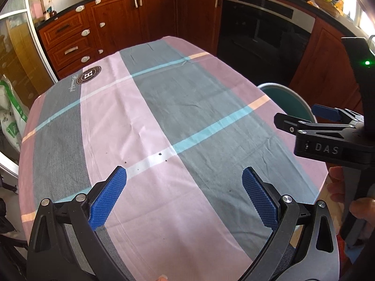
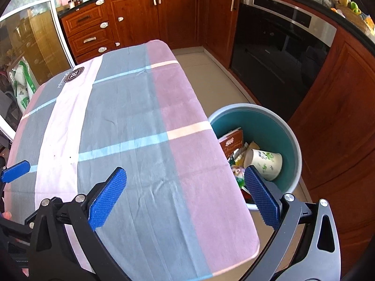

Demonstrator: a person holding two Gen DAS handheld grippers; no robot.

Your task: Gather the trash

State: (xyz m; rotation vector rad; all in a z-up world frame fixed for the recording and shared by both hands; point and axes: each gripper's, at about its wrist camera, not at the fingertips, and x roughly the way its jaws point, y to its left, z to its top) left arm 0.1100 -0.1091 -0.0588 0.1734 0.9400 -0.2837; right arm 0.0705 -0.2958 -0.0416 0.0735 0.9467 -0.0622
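A round bin with a teal inside stands on the floor at the table's right edge; its rim shows in the left wrist view. Inside lie a white paper cup with green print, a brown box and several wrappers. The table has a pink, grey and blue checked cloth, with only a few dark crumbs on it. My left gripper hovers open over the cloth, nothing between its blue pads. My right gripper is open and empty above the table's right edge, beside the bin.
Red-brown kitchen cabinets and a black oven line the far and right walls. A glass door and a white-green sack are on the left. Tiled floor lies between table and oven. A hand grips the right tool's handle.
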